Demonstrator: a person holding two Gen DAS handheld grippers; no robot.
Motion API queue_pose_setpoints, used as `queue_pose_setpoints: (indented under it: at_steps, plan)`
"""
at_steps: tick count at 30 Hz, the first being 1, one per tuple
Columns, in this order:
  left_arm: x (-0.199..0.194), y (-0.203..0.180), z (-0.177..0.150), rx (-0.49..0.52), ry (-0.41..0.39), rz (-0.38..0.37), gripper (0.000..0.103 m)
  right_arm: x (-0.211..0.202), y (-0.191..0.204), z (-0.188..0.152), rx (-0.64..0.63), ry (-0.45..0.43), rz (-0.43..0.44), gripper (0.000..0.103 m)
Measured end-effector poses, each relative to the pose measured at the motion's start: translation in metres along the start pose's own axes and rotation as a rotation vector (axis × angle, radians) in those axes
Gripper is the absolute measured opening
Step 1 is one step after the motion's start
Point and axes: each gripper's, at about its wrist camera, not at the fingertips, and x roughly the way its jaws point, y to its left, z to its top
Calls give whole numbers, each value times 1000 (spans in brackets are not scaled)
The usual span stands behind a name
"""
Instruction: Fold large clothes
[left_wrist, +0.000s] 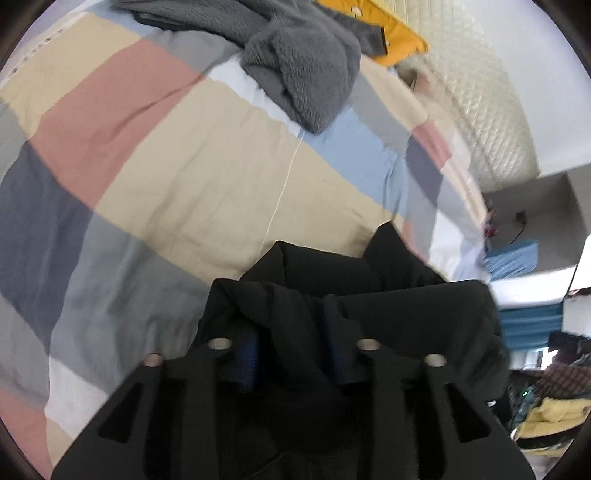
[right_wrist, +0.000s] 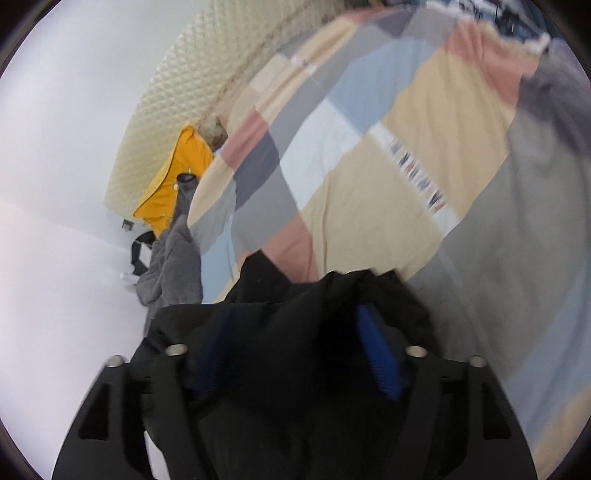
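A: Starting with the left wrist view: what sits around the left gripper?

B: To its left and ahead, the patchwork quilt spreads wide and bare, blocks of beige, pink, navy and grey cotton with shallow creases. A thin white cord runs across it toward the claw. Far ahead lies a heap of grey fleece garment, plush and lumpy, and past it a yellow garment against the quilted cream headboard. To the right the bed edge drops off toward cluttered shelves.

A: And the claw itself?

B: It is clamped on the black jacket; smooth matte fabric bunches up between the blue pads and drapes over both fingers.

A: Now the right wrist view.

B: Left of the right gripper is a plain white wall, with open air beside the bed edge. The grey fleece garment hangs at that edge, the yellow garment beyond it, below the headboard. Ahead and to the right the quilt stretches flat and open, blurred.

A: Grip?

B: Also clenched on the black jacket, folds piled between the ribbed blue pads, just above the quilt.
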Motion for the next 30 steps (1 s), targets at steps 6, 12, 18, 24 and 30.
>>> queue_pose_setpoints:
  at_steps: [6, 12, 18, 24, 30]
  plan:
    - [-84, -5, -18, 56, -283, 21, 79, -52, 67, -20, -321, -182, -193, 77]
    - [-91, -69, -61, 355, -404, 37, 79, -11, 132, -81, -462, -128, -85, 78]
    - [-17, -127, -116, 625, -323, 65, 79, 64, 160, -153, -627, -77, -167, 78]
    - [36, -137, -124, 737, -334, 202, 79, 98, 163, -170, -795, -186, -258, 82]
    - [54, -140, -112, 737, -346, 213, 79, 128, 156, -149, -782, -163, -257, 89]
